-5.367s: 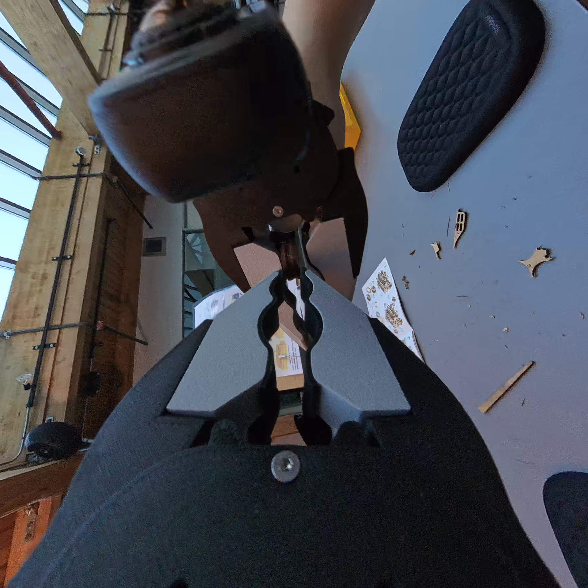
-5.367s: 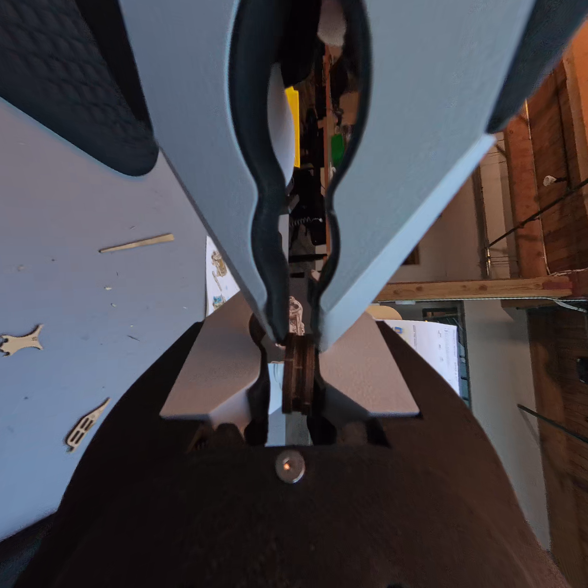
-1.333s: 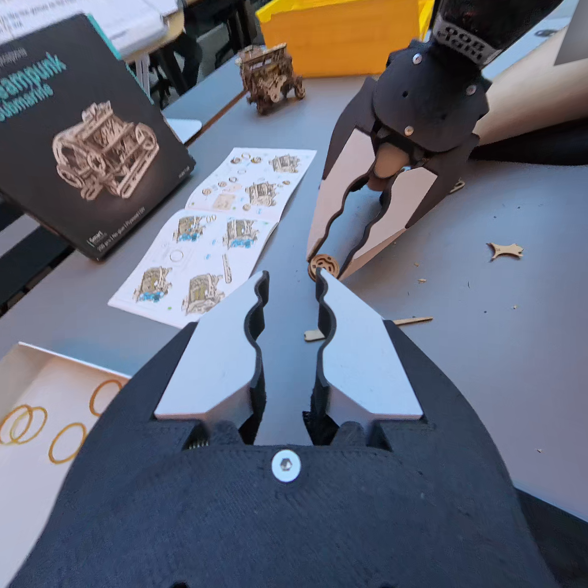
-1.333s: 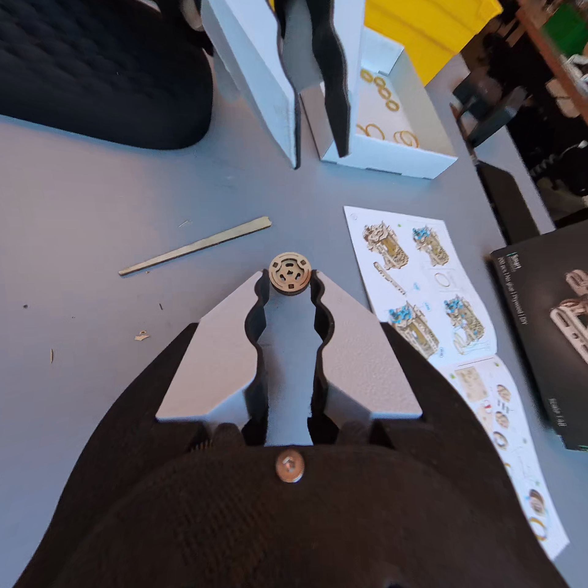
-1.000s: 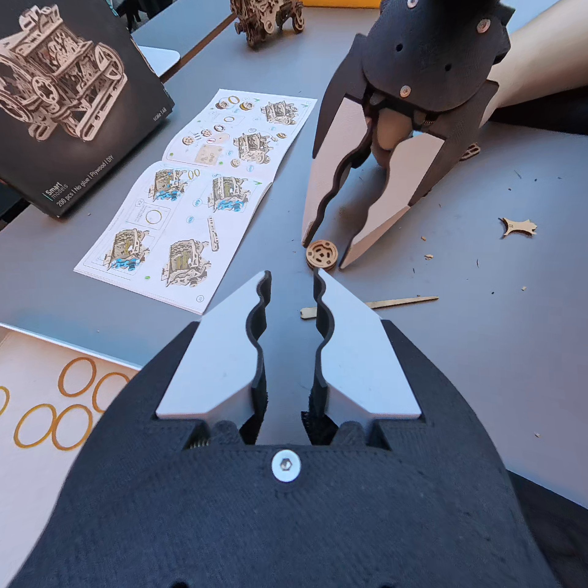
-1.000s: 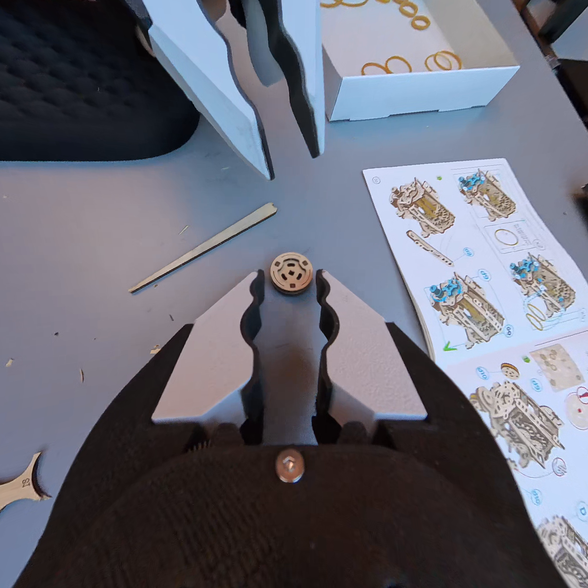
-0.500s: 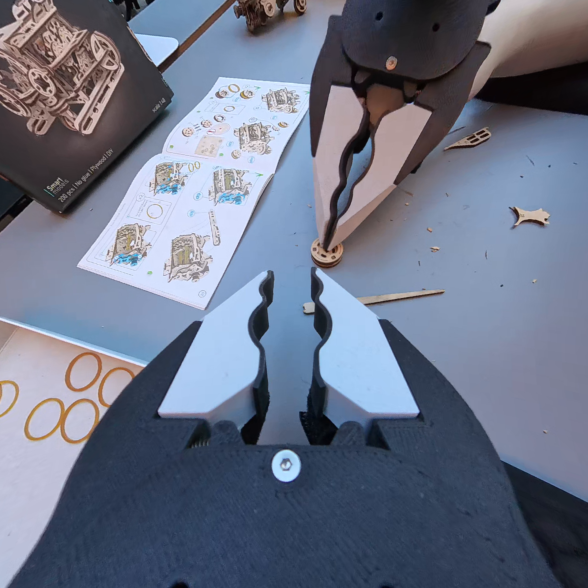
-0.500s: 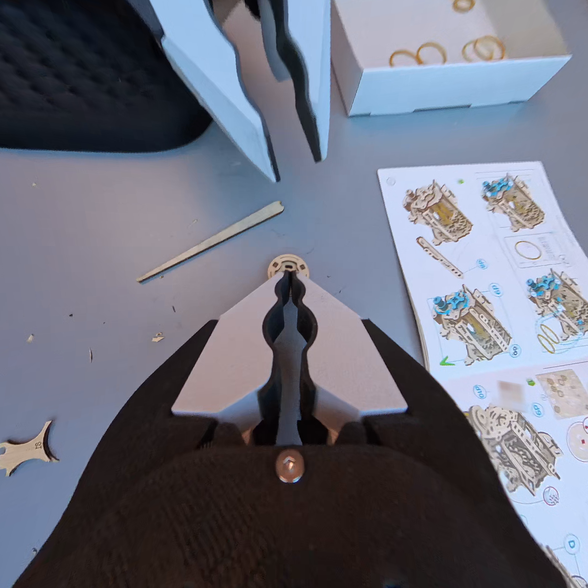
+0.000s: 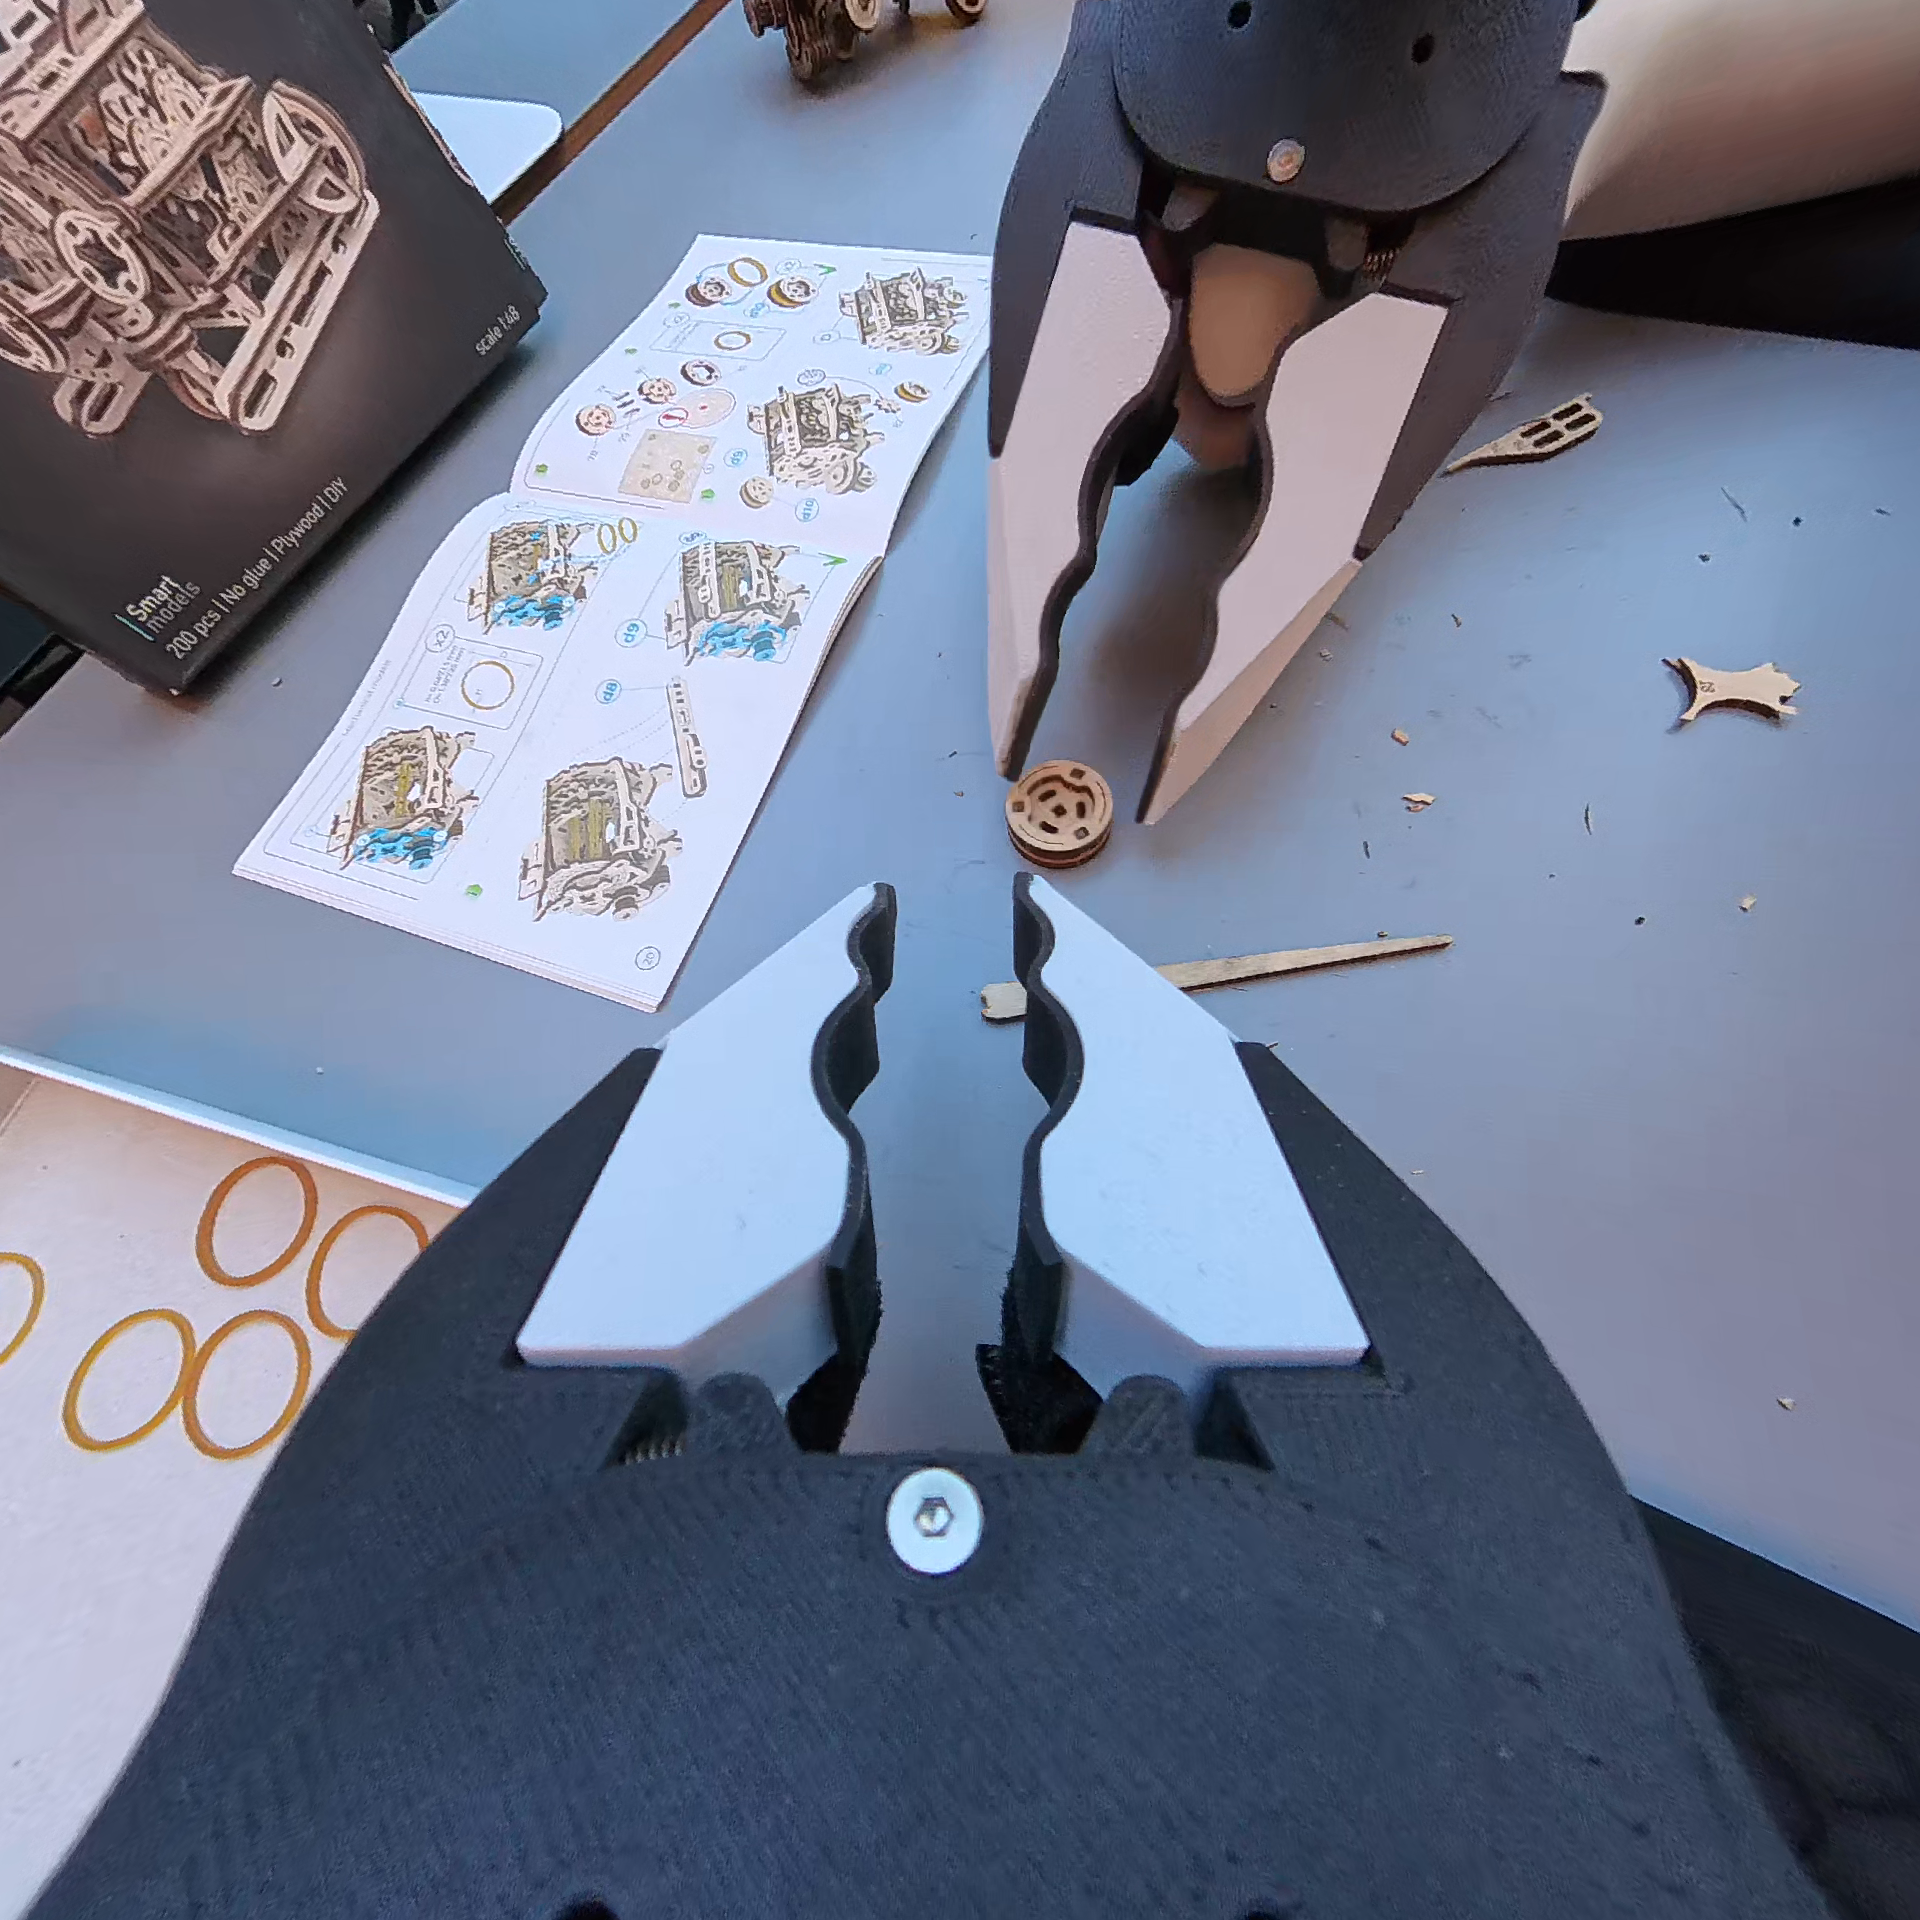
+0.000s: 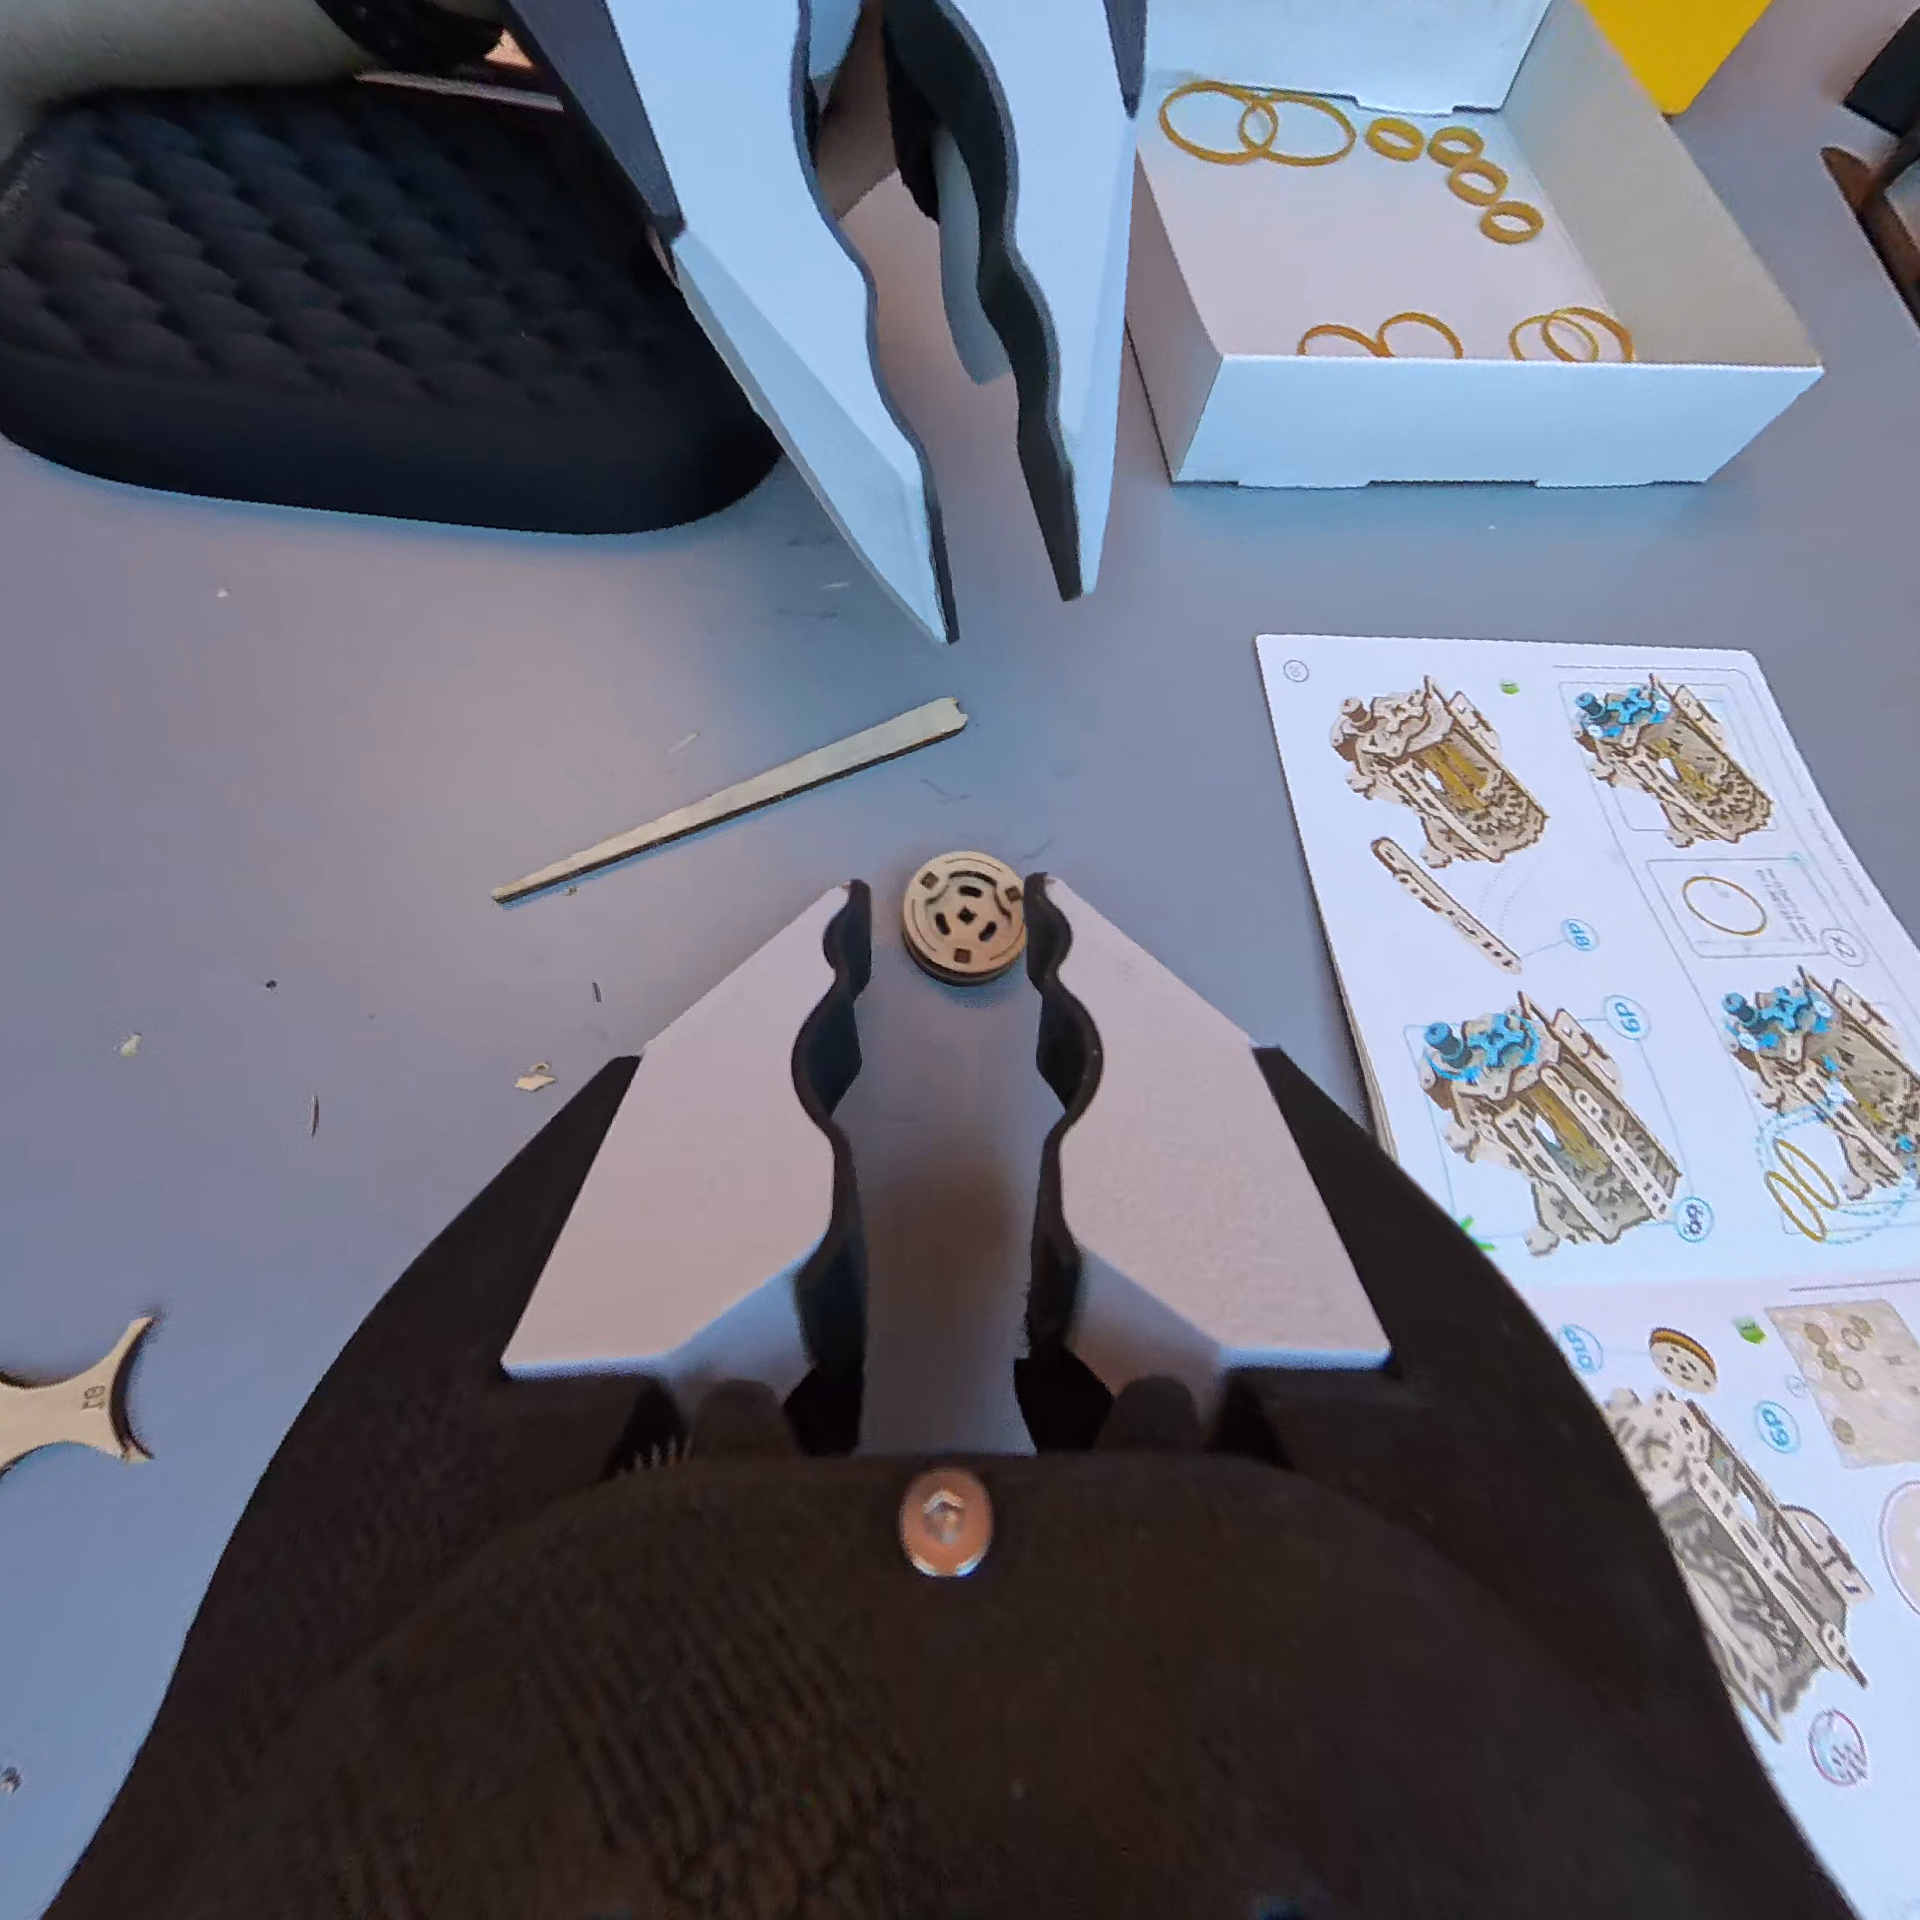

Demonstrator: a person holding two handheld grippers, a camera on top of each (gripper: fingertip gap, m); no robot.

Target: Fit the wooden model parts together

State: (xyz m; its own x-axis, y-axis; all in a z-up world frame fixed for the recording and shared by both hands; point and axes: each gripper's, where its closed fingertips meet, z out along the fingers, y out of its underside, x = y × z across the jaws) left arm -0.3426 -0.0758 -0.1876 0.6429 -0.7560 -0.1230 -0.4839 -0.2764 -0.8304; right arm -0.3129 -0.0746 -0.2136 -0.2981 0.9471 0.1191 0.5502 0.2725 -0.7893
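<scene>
A small round wooden disc (image 9: 1060,812) lies flat on the grey table (image 9: 1558,1143). In the right wrist view the disc (image 10: 964,916) sits between the tips of my right gripper (image 10: 948,891), which is open and low at the table, its jaws on either side of the disc. The right gripper also shows in the left wrist view (image 9: 1081,790), tips down around the disc. My left gripper (image 9: 951,894) is open and empty, just short of the disc; it also shows in the right wrist view (image 10: 1006,613). A thin wooden stick (image 9: 1247,966) lies beside it (image 10: 727,800).
An open instruction booklet (image 9: 623,623) lies left of the disc, and a black model box (image 9: 208,312) lies beyond it. A white tray (image 10: 1455,426) holds rubber bands. Wooden scraps (image 9: 1735,691) and chips lie on the right. A dark quilted cushion (image 10: 312,312) lies behind the left gripper. My right fingertips sit around 5 cm from my left ones.
Half a second ago my right gripper was shut with its tips at the disc; now it is open again around the disc. The left gripper has hardly moved.
</scene>
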